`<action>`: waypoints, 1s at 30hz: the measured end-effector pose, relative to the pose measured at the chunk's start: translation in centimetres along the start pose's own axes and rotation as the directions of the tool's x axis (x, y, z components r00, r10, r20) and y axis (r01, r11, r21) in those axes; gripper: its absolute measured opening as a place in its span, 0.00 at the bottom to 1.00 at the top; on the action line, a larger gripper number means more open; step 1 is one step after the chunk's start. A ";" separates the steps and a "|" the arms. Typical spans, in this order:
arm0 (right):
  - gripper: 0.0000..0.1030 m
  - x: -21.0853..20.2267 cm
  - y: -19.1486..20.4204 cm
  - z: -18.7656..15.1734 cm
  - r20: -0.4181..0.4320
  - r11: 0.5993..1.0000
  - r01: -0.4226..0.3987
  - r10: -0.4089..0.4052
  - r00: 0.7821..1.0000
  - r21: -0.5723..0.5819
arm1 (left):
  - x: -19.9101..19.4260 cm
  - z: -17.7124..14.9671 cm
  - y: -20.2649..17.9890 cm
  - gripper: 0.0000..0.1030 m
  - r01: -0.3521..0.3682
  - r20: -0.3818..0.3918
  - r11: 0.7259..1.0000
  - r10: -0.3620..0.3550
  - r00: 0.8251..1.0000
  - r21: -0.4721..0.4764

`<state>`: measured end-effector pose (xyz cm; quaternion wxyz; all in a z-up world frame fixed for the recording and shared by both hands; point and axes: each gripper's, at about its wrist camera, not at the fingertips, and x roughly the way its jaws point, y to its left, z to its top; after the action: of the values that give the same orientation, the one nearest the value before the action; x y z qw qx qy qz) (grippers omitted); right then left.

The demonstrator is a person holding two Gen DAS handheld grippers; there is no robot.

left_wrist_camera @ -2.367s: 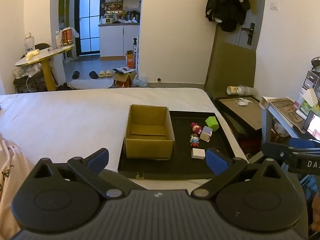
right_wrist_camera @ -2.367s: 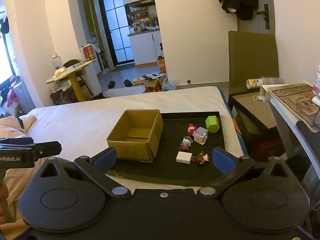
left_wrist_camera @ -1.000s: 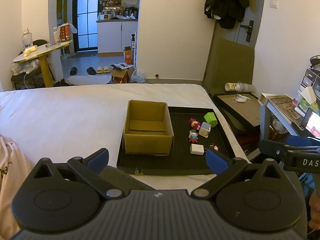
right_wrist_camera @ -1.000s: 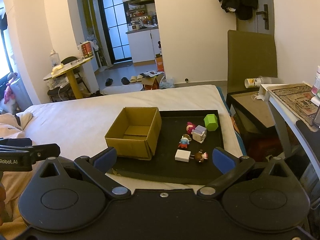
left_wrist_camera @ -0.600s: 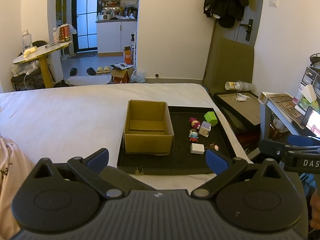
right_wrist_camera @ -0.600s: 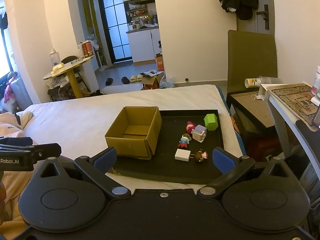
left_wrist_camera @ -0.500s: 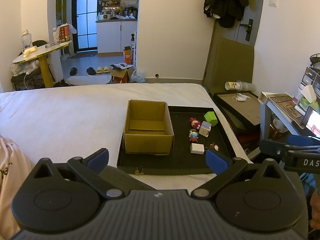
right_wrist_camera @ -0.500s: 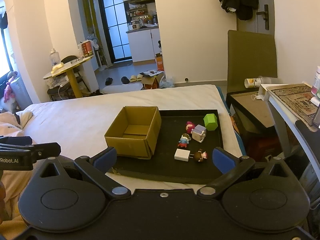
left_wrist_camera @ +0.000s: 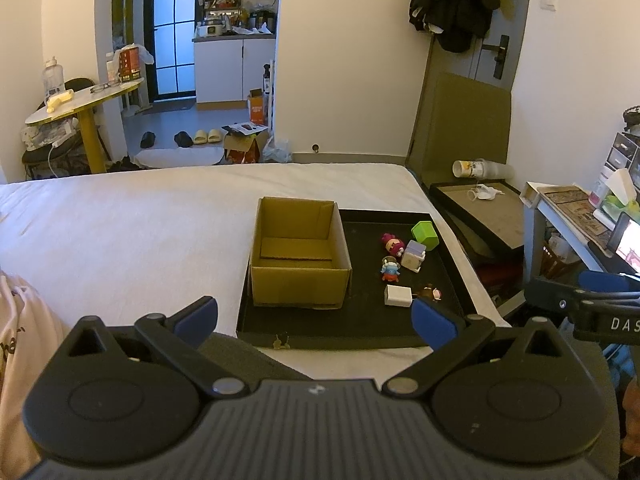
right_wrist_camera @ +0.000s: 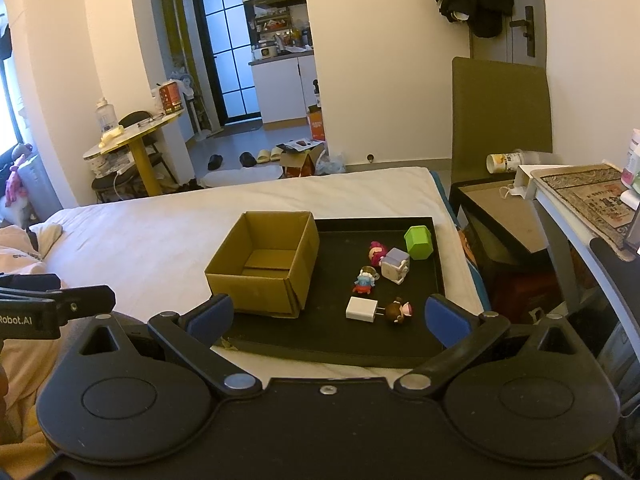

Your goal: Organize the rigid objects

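A black tray (left_wrist_camera: 356,320) (right_wrist_camera: 332,340) lies on the white bed. An open, empty cardboard box (left_wrist_camera: 299,252) (right_wrist_camera: 264,264) stands on its left half. To the right of the box lie a green block (left_wrist_camera: 425,235) (right_wrist_camera: 418,242), a pale cube (left_wrist_camera: 413,255) (right_wrist_camera: 395,265), a pink figurine (left_wrist_camera: 391,243) (right_wrist_camera: 375,253), a blue and red figurine (left_wrist_camera: 390,270) (right_wrist_camera: 364,280), a white charger (left_wrist_camera: 398,296) (right_wrist_camera: 361,309) and a small brown-haired figurine (left_wrist_camera: 430,292) (right_wrist_camera: 398,311). My left gripper (left_wrist_camera: 316,316) and right gripper (right_wrist_camera: 327,320) hang open and empty, short of the tray's near edge.
The white bed (left_wrist_camera: 140,232) stretches left of the tray. A dark side table (left_wrist_camera: 480,208) and a shelf with papers (right_wrist_camera: 580,196) stand to the right. The right gripper's body (left_wrist_camera: 588,304) shows at the left wrist view's right edge.
Both grippers drew back slightly from the tray over the first second, then held still. Nothing on the tray has moved.
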<state>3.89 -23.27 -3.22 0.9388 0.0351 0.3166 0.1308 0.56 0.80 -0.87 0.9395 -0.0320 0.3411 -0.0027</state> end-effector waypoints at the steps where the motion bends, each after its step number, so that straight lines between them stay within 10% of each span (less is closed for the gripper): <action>1: 1.00 0.1 -0.1 0.0 -0.001 1.000 -0.001 0.001 1.000 0.003 | 0.1 0.0 0.0 1.00 -0.001 -0.003 1.000 0.001 1.000 0.002; 30: 1.00 5.9 -2.8 1.6 -0.063 0.999 -0.008 0.011 0.998 0.047 | 6.5 2.9 0.6 1.00 -0.022 -0.098 1.000 0.021 0.995 -0.011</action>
<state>10.04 -24.38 -5.84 0.9267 0.0541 0.3489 0.1288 7.34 1.36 -2.87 0.9214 -0.0338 0.3869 0.0080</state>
